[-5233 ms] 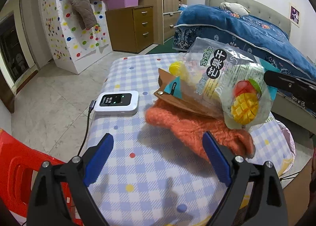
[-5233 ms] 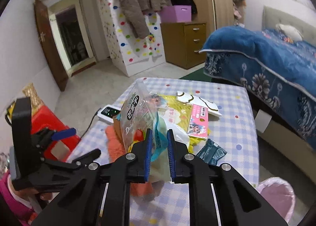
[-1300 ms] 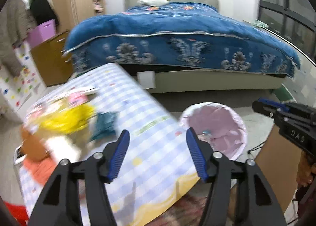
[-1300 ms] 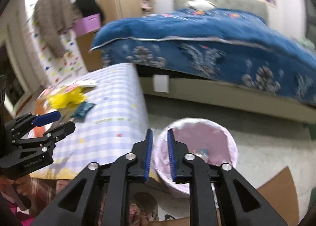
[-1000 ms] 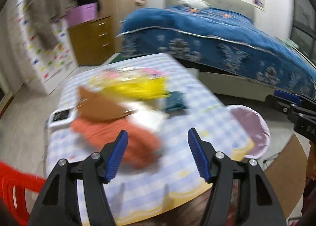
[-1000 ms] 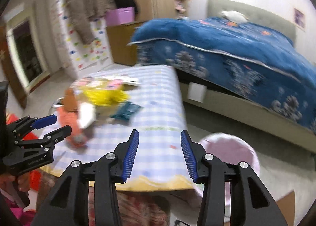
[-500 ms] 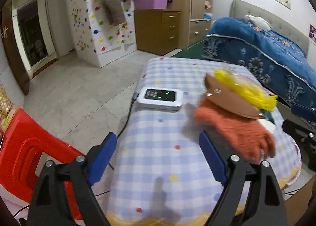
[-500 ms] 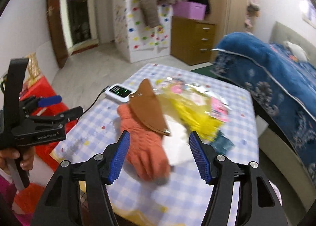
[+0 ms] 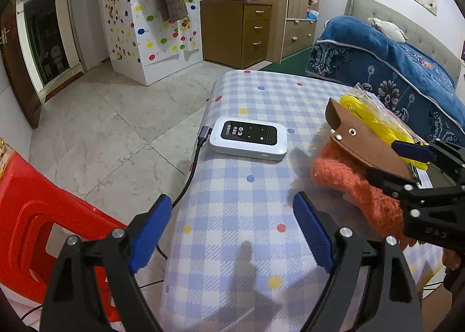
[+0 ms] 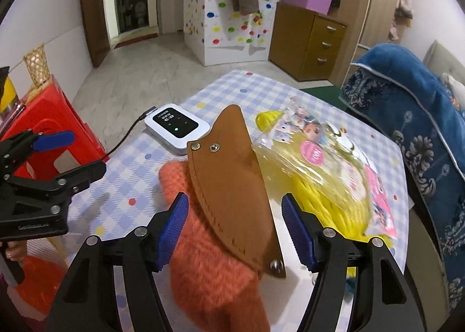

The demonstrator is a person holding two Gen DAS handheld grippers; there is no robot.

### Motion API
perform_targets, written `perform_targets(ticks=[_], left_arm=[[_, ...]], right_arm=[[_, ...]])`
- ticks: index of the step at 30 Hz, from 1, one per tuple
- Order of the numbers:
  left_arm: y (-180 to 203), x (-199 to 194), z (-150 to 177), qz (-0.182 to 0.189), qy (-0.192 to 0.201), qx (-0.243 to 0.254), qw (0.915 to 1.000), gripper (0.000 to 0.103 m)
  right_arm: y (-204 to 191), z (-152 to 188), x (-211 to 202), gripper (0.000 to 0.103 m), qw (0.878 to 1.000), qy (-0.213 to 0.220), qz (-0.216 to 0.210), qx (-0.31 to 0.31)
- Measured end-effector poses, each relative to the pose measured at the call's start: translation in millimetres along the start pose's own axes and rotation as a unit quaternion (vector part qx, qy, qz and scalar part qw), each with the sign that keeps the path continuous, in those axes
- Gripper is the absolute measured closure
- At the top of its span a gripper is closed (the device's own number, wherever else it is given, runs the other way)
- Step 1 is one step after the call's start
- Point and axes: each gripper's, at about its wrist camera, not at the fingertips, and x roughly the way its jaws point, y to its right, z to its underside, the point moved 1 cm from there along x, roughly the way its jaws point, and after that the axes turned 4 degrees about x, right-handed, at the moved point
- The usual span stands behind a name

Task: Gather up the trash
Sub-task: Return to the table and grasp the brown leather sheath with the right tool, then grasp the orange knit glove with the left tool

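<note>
A clear packet of yellow yarn [image 10: 319,175] [image 9: 375,120] lies on the checked table [image 9: 247,245]. Beside it a brown leather sheath [image 10: 232,186] [image 9: 366,143] rests on an orange knitted piece [image 10: 209,274] [image 9: 348,186]. My right gripper [image 10: 234,201] hangs just over the sheath. Its jaws are opening and stand either side of the sheath without pressing on it. My left gripper [image 9: 232,207] is open over bare cloth at the table's near left, with nothing between its fingers. Each gripper also shows in the other's view, the right gripper [image 9: 398,166] and the left gripper [image 10: 75,154].
A white device with a lit screen [image 9: 250,138] [image 10: 177,128] lies on the table, its cable running off the left edge. A red plastic stool [image 9: 35,215] stands left of the table. A bed with a blue cover [image 9: 392,64] is on the right.
Both views have swung from the pink bin and bed back to the table. Both grippers have opened wider. The right gripper has come down close over the sheath and the orange knit.
</note>
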Motion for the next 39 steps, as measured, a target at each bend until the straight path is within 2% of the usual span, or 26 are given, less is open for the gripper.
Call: perform_targets(ticks=[2, 3, 6, 10, 14, 17, 19, 23, 27, 33, 35, 39], left_arm=[[0, -1, 0, 0.001, 0.001, 0.001, 1.0, 0.02], [1, -1, 0, 0.001, 0.001, 0.002, 1.0, 0.02], [2, -3, 0, 0.003, 0.0, 0.003, 1.0, 0.02], [5, -10, 5, 0.008, -0.004, 0.002, 1.0, 0.02], [16, -18, 8, 0.019, -0.004, 0.006, 0.9998, 0.015], [32, -23, 11, 0.037, -0.005, 0.018, 0.9991, 0.014], [47, -24, 13, 0.05, -0.008, 0.026, 0.9984, 0.014], [73, -26, 17, 0.086, -0.016, 0.031, 0.9957, 0.014], [100, -29, 17, 0.108, -0.013, 0.04, 0.9932, 0.014], [128, -18, 1, 0.091, -0.018, 0.032, 0.9952, 0.022], [133, -12, -5, 0.072, -0.017, 0.028, 0.9969, 0.026], [141, 3, -6, 0.05, -0.04, 0.033, 0.9974, 0.032]], right_arm=[[-1, -1, 4, 0.04, 1.0, -0.004, -0.004, -0.003], [-2, -2, 5, 0.047, 1.0, -0.004, -0.003, -0.005], [-4, -2, 3, 0.054, 1.0, 0.0, -0.001, -0.01], [-7, -3, -17, 0.055, 0.999, 0.03, -0.006, -0.011], [-4, -4, -55, 0.056, 0.997, 0.074, -0.011, 0.004], [9, 4, -88, 0.056, 0.994, 0.104, 0.012, 0.022], [21, 15, -107, 0.056, 0.992, 0.114, 0.045, 0.034], [39, 42, -123, 0.055, 0.987, 0.114, 0.108, 0.043], [58, 70, -131, 0.055, 0.983, 0.108, 0.135, 0.067], [81, 93, -134, 0.055, 0.978, 0.106, 0.145, 0.107], [83, 100, -135, 0.055, 0.977, 0.106, 0.145, 0.115], [90, 108, -137, 0.055, 0.976, 0.103, 0.141, 0.131]])
